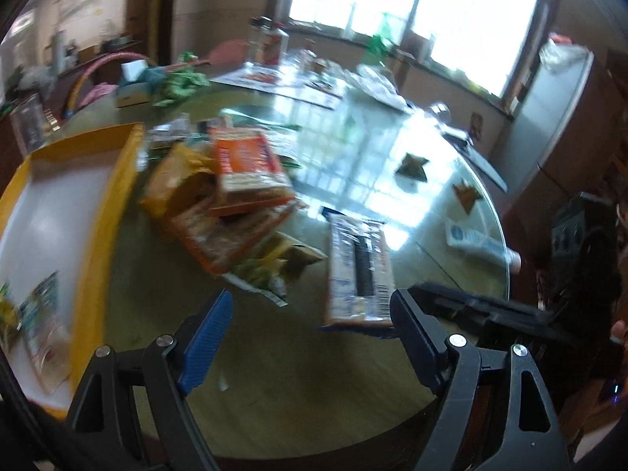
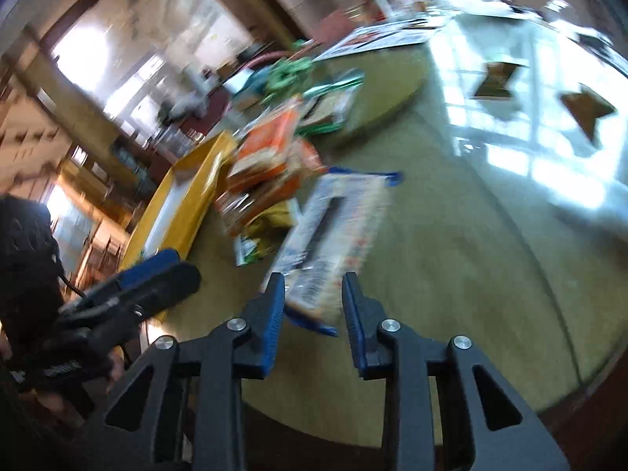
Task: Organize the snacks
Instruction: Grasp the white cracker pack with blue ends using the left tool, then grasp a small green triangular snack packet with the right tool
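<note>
A: We found the white snack packet point(image 2: 333, 231) flat on the glass table point(image 2: 451, 259), its near end between the right gripper point(image 2: 313, 306) pads; contact unclear. Light, crinkly, slippery; we'd pinch the sealed end.

B: Left gripper point(image 1: 310, 337) gaped empty. We counted one yellow tray point(image 1: 114, 180) and two triangular packets point(image 1: 412, 167).

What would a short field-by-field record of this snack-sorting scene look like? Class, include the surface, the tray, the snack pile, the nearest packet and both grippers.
Surface: round glass-topped table
Tray: yellow tray, white inside, at the table's left edge
Pile: orange snack packets heaped beside the tray
Nearest packet: white and blue packet, its near end between the right gripper's pads
Right gripper: narrowed around that packet; contact unclear through blur
Left gripper: open, empty
</note>
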`<state>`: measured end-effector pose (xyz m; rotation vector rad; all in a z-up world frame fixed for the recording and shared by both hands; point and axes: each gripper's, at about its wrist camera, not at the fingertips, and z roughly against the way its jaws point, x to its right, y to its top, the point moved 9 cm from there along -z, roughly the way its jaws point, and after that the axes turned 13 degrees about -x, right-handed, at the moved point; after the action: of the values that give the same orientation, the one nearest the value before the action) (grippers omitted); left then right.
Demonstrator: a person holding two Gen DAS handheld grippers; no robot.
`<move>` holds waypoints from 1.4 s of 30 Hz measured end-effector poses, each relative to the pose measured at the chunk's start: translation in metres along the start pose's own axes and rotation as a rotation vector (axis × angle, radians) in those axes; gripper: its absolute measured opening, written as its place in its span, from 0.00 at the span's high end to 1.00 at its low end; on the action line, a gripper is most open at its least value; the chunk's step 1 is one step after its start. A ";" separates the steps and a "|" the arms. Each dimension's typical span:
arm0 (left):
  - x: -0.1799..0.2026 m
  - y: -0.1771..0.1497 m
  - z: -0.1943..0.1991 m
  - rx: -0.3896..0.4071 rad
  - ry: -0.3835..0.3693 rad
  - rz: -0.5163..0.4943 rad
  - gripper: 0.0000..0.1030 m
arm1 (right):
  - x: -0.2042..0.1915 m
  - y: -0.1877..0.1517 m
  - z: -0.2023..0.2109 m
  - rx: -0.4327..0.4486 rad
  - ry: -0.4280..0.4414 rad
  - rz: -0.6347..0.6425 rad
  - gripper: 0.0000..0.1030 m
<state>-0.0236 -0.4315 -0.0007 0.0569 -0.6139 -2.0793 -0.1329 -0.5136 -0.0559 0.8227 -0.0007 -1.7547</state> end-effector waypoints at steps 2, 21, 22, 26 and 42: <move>0.014 0.007 -0.014 -0.034 -0.021 -0.043 0.20 | 0.021 0.004 0.010 0.035 -0.035 -0.054 0.69; 0.036 -0.005 -0.050 -0.117 0.111 -0.197 0.48 | 0.113 0.042 0.075 0.205 -0.153 -0.278 0.40; 0.035 -0.014 -0.045 -0.116 0.114 -0.215 0.48 | 0.118 0.046 0.077 0.211 -0.163 -0.287 0.40; 0.029 -0.035 -0.031 -0.129 0.104 -0.208 0.48 | 0.155 0.071 0.085 0.234 -0.220 -0.369 0.40; 0.026 -0.043 -0.024 -0.131 0.054 -0.194 0.47 | 0.205 0.104 0.063 0.170 -0.275 -0.514 0.67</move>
<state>-0.0654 -0.4430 -0.0363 0.1005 -0.4532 -2.2934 -0.1012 -0.7494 -0.0744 0.7368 -0.1339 -2.3702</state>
